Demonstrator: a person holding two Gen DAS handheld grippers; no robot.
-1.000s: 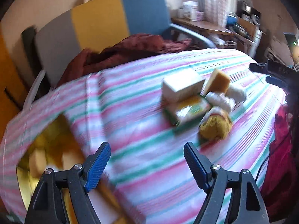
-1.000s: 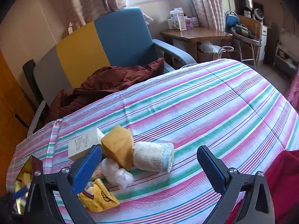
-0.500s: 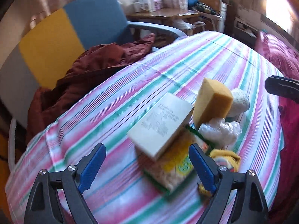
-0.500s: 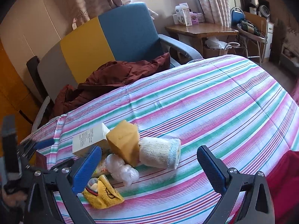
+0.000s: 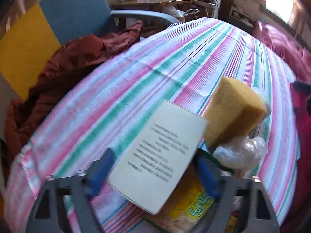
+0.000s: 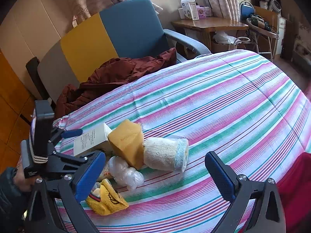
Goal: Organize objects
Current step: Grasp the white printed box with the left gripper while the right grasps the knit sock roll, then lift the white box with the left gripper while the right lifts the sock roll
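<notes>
I have the left gripper [image 5: 153, 172] tipped steeply down over the pile, its jaws closing with the white box [image 5: 159, 155] between them. The blue pads sit at the box's two long sides, but blur keeps me from telling whether they press on it yet, so I count it as not gripped. I straddle the box across its narrow width because that is the span the jaws can take.

The box lies tilted on a yellow snack bag [image 5: 186, 207], which shows just under the gripper. The sponge [image 5: 233, 114] leans against the box's far right corner, with a clear plastic wad [image 5: 241, 153] below it to the right. Lifting the box could tip the sponge, I judge.

My right gripper [image 6: 155, 176] hangs wide open and empty, just short of the pile. A rolled sock [image 6: 165, 155] lies between its fingers' line of sight, and a yellow pouch [image 6: 107, 200] sits by its left finger. All rest on the striped bed [image 6: 233, 97].
</notes>
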